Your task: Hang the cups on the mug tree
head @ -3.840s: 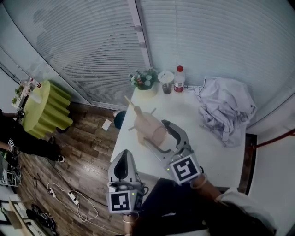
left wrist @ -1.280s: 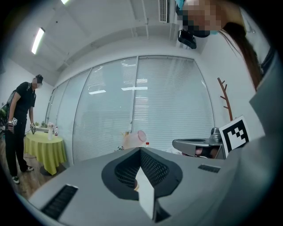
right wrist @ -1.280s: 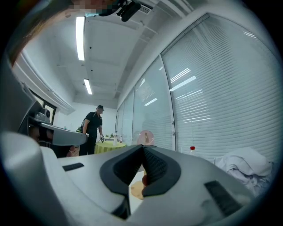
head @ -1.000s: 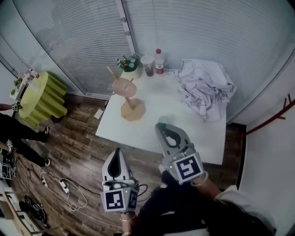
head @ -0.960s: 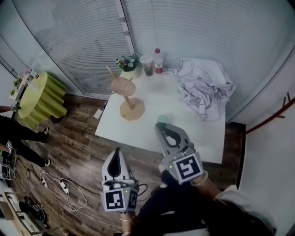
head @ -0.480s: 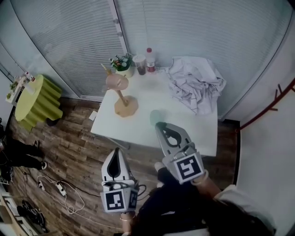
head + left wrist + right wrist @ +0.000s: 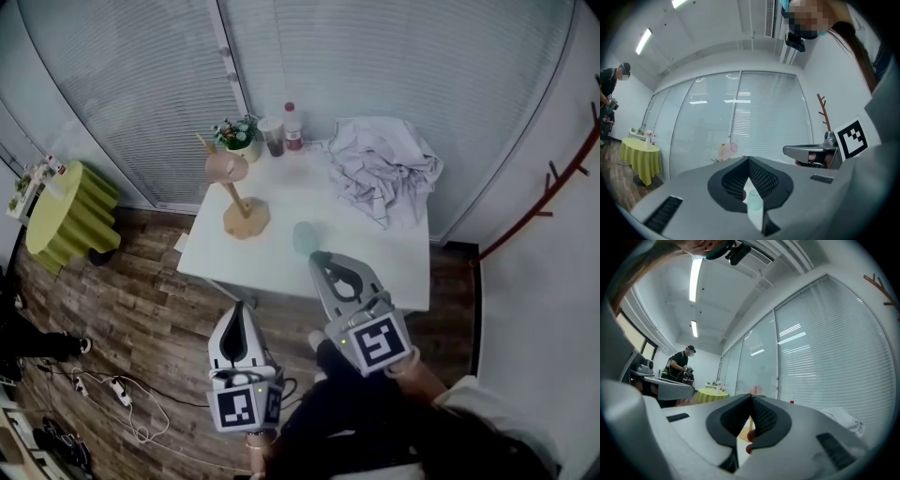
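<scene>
- Since the earlier frames both grippers have drawn back from the white worktop [image 7: 366, 255], which now lies farther off in the head view. The right gripper, which was up against the mug tree 3.8 s ago, is now well apart from it.
- Nearest is the left gripper [image 7: 238, 309] [image 7: 749, 159], over the brown wooden floor [image 7: 141, 309]. Its fingers are clenched tip to tip with nothing between them.
- Just beside it and reaching further forward is the right gripper [image 7: 317, 256] [image 7: 751, 395]. In the head view its tip overlaps the worktop's near edge. Its fingers are also clenched and empty.
- A pale green translucent cup [image 7: 306, 236] [image 7: 754, 200] stands on the worktop near the right gripper's tip, not touched by it.
- On the worktop's left part stands the wooden mug tree with a round base [image 7: 246, 217]. A pink cup [image 7: 225, 167] [image 7: 727, 150] [image 7: 755, 390] hangs on one of its upper pegs.
- Along the far edge, by the white window blinds [image 7: 141, 84], stand a small potted plant [image 7: 234, 137], a clear plastic cup of dark drink [image 7: 273, 137] and a bottle with a red cap [image 7: 292, 127].
- A crumpled white cloth [image 7: 384, 171] lies on the far right part.
- Off the worktop, a round table under a yellow-green cloth [image 7: 64, 214] stands to the left and a red coat stand [image 7: 553, 180] to the right.
</scene>
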The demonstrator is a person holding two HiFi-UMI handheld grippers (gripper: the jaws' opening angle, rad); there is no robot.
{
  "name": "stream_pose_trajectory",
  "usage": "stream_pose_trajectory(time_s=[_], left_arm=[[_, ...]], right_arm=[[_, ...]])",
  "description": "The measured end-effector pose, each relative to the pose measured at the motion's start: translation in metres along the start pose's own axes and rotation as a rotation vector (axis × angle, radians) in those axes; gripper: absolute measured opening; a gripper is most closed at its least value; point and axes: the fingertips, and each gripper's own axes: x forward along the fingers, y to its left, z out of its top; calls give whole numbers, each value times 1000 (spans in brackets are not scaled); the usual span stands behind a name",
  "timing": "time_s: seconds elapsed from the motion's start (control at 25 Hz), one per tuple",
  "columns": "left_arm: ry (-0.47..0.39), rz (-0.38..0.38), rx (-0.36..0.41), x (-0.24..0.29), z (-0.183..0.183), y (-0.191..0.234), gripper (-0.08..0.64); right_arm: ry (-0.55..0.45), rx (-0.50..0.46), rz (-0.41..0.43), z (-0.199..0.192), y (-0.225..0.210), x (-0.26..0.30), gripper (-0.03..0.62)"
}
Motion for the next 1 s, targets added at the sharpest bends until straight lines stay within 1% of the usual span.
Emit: stream_pose_trajectory(time_s=[0.12,0.24,0.36,0.56,0.68,0.8,1.0], left_arm=[[-9,-6,19,-3,3,0,-2],[0,-9,-6,1,4,-1,-1],[-2,-15,-8,7,4,-2,-2],[9,-29,2,20,7,-2,-2],[8,-39,24,27,7,0,-2],[13,-41,2,35,6,0,-2],[25,-64,-5,48,1,-4,-2]], right_arm=[[20,-16,-18,-2,1,-2,-2],[34,-30,-39,-5,-3,-4,-2],[37,-35,-47,-7,-8,-4,-3],[45,-16,-67,-11,-23,2,-3],[62,-8,-71,-16,-29,7,-2],[78,-8,-74,-22,-33,10,-2],[104,-17,-71,-35,-40,19,-2]])
